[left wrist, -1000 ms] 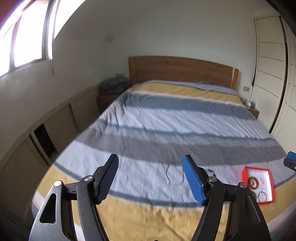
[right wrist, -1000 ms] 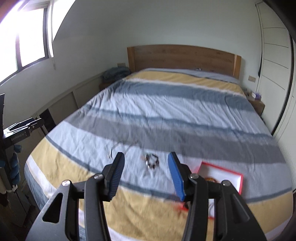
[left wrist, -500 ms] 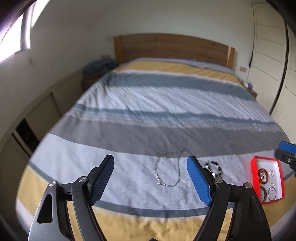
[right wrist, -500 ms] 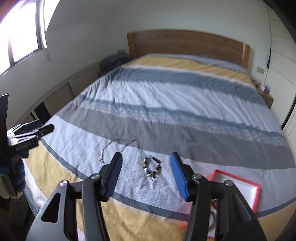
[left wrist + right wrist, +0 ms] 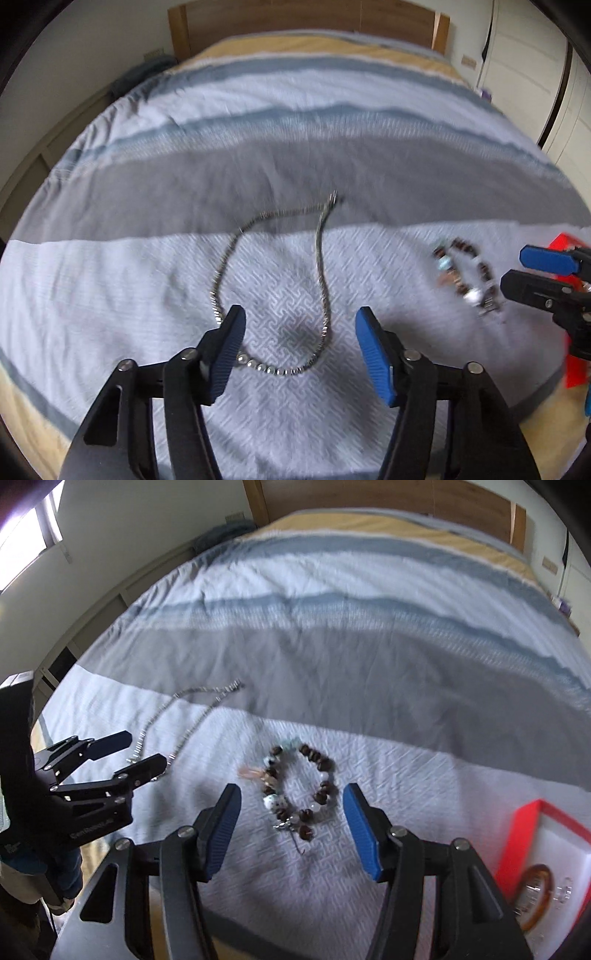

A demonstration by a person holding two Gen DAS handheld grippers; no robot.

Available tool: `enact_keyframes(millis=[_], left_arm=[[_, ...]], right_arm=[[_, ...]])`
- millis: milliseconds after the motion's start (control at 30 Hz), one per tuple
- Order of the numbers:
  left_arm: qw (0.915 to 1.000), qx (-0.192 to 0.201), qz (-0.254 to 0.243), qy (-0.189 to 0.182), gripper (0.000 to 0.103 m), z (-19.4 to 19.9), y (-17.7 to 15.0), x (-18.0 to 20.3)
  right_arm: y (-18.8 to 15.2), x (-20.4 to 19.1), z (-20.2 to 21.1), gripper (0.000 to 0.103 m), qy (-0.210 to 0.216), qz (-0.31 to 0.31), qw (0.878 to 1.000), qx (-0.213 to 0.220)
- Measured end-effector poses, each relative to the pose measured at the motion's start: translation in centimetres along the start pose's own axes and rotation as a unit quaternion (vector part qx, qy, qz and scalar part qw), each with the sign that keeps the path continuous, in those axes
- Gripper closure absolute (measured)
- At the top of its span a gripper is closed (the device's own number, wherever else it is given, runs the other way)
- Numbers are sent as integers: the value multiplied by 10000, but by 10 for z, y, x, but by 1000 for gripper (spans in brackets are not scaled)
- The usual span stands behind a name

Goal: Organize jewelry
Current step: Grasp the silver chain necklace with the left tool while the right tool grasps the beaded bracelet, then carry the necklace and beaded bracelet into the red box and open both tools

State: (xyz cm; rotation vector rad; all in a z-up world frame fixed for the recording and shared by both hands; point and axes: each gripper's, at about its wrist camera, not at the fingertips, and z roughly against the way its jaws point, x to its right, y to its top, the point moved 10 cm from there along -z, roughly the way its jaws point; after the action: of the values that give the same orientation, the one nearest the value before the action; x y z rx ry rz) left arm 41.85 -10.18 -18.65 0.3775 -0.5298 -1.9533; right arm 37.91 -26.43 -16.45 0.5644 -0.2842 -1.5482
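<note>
We held both tools spread, pinching nothing. Left tool straddled the chain's near loop, its long axis toward the headboard. Right tool framed the bracelet, near the bed's foot edge; tray right.

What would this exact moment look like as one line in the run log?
left gripper: open over silver chain | right gripper: open over beaded bracelet | red tray: holds rings | nothing grasped
</note>
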Motion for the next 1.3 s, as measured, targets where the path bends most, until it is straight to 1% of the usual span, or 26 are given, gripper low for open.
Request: enact_keyframes(millis=[67,133,267,333,367,400,433,467,500,533,567,600,667,800,867,967,1067,1100,1233,1300], left_arm=[[9999,-97,-25,-31,46,-16,-8,0],[9999,-63,-8,-78,46,-24,-11,-1],[10000,21,-3,-85,46,-31,-13,-1],[9999,39,18,-134,49,-32,-13,0],[9998,47,36,-194,54,-31,-13,1],[9997,47,46,-246,62,-32,-12,2],[9995,41,43,-324,67,-31,-13,5],[9994,36,17,-353,76,-30,-14,6],[9992,26,-35,-397,86,-29,-15,11],[9990,12,-60,-435,91,-28,-16,15],[9985,-28,-56,-540,100,-26,-18,20],[9982,-54,-30,-598,101,-25,-19,24],[9978,-64,-3,-660,101,-21,-22,27],[9945,-98,248,-1017,101,-6,-29,35],[9928,-100,342,-1139,101,6,-34,41],[9919,-39,382,-1209,101,22,-36,48],[9898,81,472,-1344,101,47,-37,54],[9890,131,508,-1383,101,56,-37,56],[9851,384,646,-1548,101,103,-34,64],[9844,515,648,-1556,101,125,-33,68]], right_arm=[[-4,1,-17,47,55,8,10000,-83],[-6,0,-28,47,87,27,9999,-139],[-7,0,-45,47,57,73,9998,-157],[-4,-1,-49,46,80,39,9999,-102],[-4,-2,-51,46,62,46,9999,-100],[-4,-2,-53,46,28,66,9999,-106],[-2,-3,-54,48,-17,81,9999,-108],[-3,-4,-54,50,-31,92,9999,-106],[-4,-4,-53,63,-35,92,9999,-122],[-5,-3,-52,76,-57,81,9999,-131],[-6,-1,-50,81,-73,50,9999,-149],[-8,0,-48,86,-57,23,9998,-165],[-12,1,-43,87,-11,-9,9998,-196],[-21,0,-20,87,26,-30,10000,-81],[-25,0,-1,87,79,-81,9999,25],[-28,-2,26,87,109,-56,9998,159],[-32,-4,59,87,96,-14,9995,316],[-34,-4,72,93,85,-10,9993,366],[-46,-4,118,93,19,8,9985,540],[-52,-4,138,93,-15,27,9980,624]])
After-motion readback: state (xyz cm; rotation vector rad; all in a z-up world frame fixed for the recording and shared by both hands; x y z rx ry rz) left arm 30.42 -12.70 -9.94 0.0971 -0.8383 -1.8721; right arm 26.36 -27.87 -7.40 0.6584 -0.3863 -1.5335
